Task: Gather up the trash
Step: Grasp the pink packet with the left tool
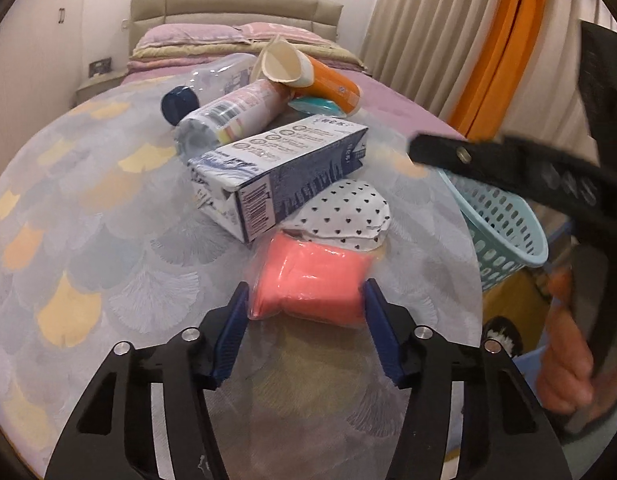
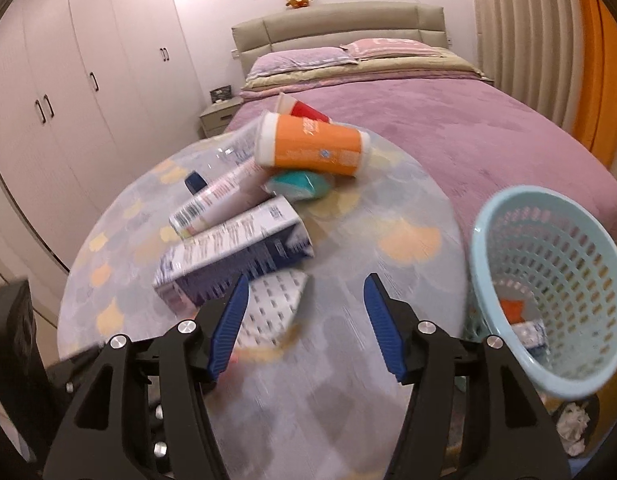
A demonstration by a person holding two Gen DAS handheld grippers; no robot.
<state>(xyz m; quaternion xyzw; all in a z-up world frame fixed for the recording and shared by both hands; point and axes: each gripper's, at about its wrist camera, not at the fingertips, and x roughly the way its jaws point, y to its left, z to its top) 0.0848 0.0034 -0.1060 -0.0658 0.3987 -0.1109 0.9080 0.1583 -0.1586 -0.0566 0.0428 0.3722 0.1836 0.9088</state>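
Round table (image 1: 88, 220) — left gripper (image 1: 306, 300) around pink packet (image 1: 310, 284)

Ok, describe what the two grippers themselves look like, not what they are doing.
Both match: the left gripper and right gripper have black angular frames with cut-out slots, silver round bolts at the joints, and ribbed blue pads on the fingers. A bare hand shows; no cables visible.

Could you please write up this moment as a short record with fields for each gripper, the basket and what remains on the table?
left gripper: fingers on both sides of the pink packet; contact not certain
right gripper: open, empty, above the table
basket: light blue, at the table's right edge, some items inside
remaining on table: blue-and-white carton, orange cup, bottles, heart-print cloth
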